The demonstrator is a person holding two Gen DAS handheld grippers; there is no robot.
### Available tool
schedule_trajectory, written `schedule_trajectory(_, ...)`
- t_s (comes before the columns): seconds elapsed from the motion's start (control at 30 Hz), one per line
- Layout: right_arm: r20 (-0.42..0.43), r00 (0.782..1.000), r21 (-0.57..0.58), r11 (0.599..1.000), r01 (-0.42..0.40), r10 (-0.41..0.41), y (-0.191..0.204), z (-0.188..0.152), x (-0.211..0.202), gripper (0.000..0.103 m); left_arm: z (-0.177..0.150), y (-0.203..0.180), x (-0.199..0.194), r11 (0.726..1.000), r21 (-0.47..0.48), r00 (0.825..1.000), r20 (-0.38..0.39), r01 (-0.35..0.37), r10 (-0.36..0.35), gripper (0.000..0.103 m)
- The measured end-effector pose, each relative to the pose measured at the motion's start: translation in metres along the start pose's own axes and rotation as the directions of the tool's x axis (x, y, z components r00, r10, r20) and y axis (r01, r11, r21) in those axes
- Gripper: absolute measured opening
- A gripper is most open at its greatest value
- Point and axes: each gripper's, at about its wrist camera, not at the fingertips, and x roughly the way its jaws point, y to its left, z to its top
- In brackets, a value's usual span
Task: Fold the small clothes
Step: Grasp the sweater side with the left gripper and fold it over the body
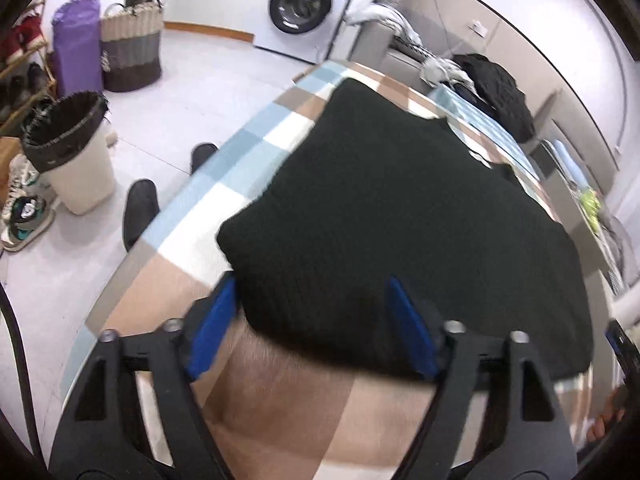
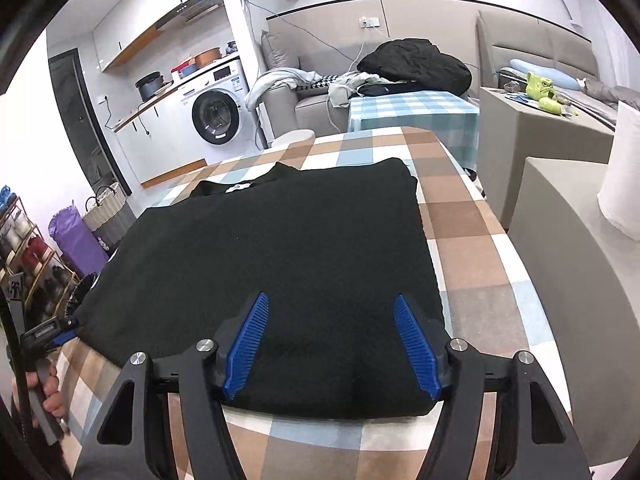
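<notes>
- Left wrist view: left claw (image 1: 316,320) is standing with its blue pads apart, straddling the near edge of the black knit sweater (image 1: 400,208); nothing is clamped.
- Right wrist view: right claw (image 2: 332,344) is likewise spread wide, pads resting over the sweater's (image 2: 280,260) near hem, not gripping.
- Sweater is lying flat on the checked tabletop (image 2: 460,240), already doubled into a rough rectangle; collar and white label (image 2: 234,189) are showing at the far end.
- Judgement: a further fold seems to be pending, with both claws lining up along the near edge.
- Risk: the knit looks thick and layered, so closing could be catching only the top layer, letting the lower one drag and spoil the fold.
- Risk: pads may be pinching the tablecloth with the hem, pulling it along.
- Risk: the sweater's left corner is lying close to the tabletop edge (image 1: 192,200); uneven lifting could be sliding it off toward the floor.
- Left view is blurred, so exact pad contact cannot be told.
</notes>
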Motion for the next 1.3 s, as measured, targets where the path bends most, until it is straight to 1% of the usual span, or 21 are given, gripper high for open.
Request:
schedule_trajectory(0.03, -0.003, 1.0, -0.002, 1.0, 0.002, -0.002, 0.001, -0.001, 0.001, 0.067, 0.002, -0.001, 0.003, 1.0, -0.005, 1.0, 0.005, -0.015, 0.015, 0.045)
schedule_trajectory(0.07, -0.005, 1.0, -0.003, 1.0, 0.002, -0.002, 0.001, -0.002, 0.002, 0.067, 0.005, -0.002, 0.007, 1.0, -0.009, 1.0, 0.008, -0.016, 0.016, 0.035)
schedule_trajectory(0.13, -0.009, 1.0, -0.003, 1.0, -0.004, 0.004, 0.001, -0.002, 0.002, 0.067, 0.009, 0.0, 0.013, 0.999, -0.049, 1.0, 0.024, 0.021, -0.02, 0.023)
schedule_trajectory(0.17, -0.012, 1.0, -0.005, 1.0, 0.0, 0.0, 0.002, -0.002, 0.003, 0.067, 0.009, 0.0, 0.012, 0.998, -0.056, 0.999, 0.039, 0.023, -0.021, 0.021)
schedule_trajectory(0.33, -0.015, 1.0, -0.003, 1.0, 0.006, -0.006, -0.001, -0.003, 0.002, 0.067, 0.005, 0.006, -0.004, 0.999, -0.028, 0.997, 0.061, 0.042, -0.04, 0.019)
schedule_trajectory(0.47, -0.026, 1.0, -0.002, 1.0, 0.006, -0.006, -0.001, -0.004, 0.005, 0.067, -0.003, 0.016, -0.022, 1.0, 0.017, 0.997, 0.08, -0.019, 0.018, 0.019)
schedule_trajectory(0.57, -0.039, 0.999, -0.01, 1.0, -0.002, 0.002, 0.003, -0.005, 0.009, 0.067, 0.0, 0.018, -0.026, 0.999, 0.026, 0.996, 0.09, -0.02, 0.017, 0.019)
schedule_trajectory(0.7, -0.048, 0.999, -0.021, 1.0, -0.017, 0.016, 0.008, -0.006, 0.009, 0.067, 0.007, -0.002, -0.04, 0.995, 0.094, 0.989, 0.148, -0.029, 0.015, 0.018)
schedule_trajectory(0.8, -0.055, 0.998, -0.029, 0.999, -0.029, 0.027, 0.011, -0.006, 0.009, 0.067, 0.018, -0.029, -0.056, 0.988, 0.151, 0.979, 0.202, -0.01, -0.021, 0.018)
schedule_trajectory(0.87, -0.06, 0.998, -0.028, 0.999, -0.038, 0.037, 0.012, -0.007, 0.009, 0.067, 0.025, -0.052, -0.064, 0.981, 0.196, 0.972, 0.225, 0.018, -0.063, 0.017)
schedule_trajectory(0.93, -0.061, 0.997, -0.029, 0.998, -0.047, 0.045, 0.014, -0.007, 0.009, 0.067, 0.029, -0.079, -0.072, 0.964, 0.259, 0.963, 0.244, 0.053, -0.119, 0.017)
schedule_trajectory(1.0, -0.061, 0.997, -0.036, 0.998, -0.052, 0.05, 0.016, -0.007, 0.009, 0.067, 0.029, -0.107, -0.079, 0.942, 0.322, 0.952, 0.247, 0.097, -0.183, 0.017)
schedule_trajectory(1.1, -0.061, 0.996, -0.04, 0.997, -0.061, 0.058, 0.019, -0.007, 0.008, 0.067, 0.02, -0.155, -0.085, 0.888, 0.422, 0.932, 0.212, 0.183, -0.293, 0.016)
schedule_trajectory(1.13, -0.061, 0.996, -0.04, 0.997, -0.063, 0.061, 0.019, -0.007, 0.008, 0.067, 0.015, -0.168, -0.086, 0.869, 0.451, 0.927, 0.194, 0.205, -0.32, 0.017)
schedule_trajectory(1.17, -0.062, 0.996, -0.038, 0.997, -0.063, 0.061, 0.02, -0.007, 0.008, 0.067, 0.007, -0.184, -0.084, 0.841, 0.484, 0.921, 0.157, 0.242, -0.356, 0.017)
schedule_trajectory(1.27, -0.065, 0.996, -0.042, 0.997, -0.061, 0.058, 0.019, -0.006, 0.011, 0.067, -0.015, -0.215, -0.074, 0.78, 0.534, 0.908, 0.054, 0.326, -0.416, 0.018)
schedule_trajectory(1.3, -0.067, 0.996, -0.041, 0.997, -0.059, 0.057, 0.019, -0.006, 0.011, 0.067, -0.026, -0.222, -0.069, 0.752, 0.541, 0.892, 0.006, 0.377, -0.452, 0.018)
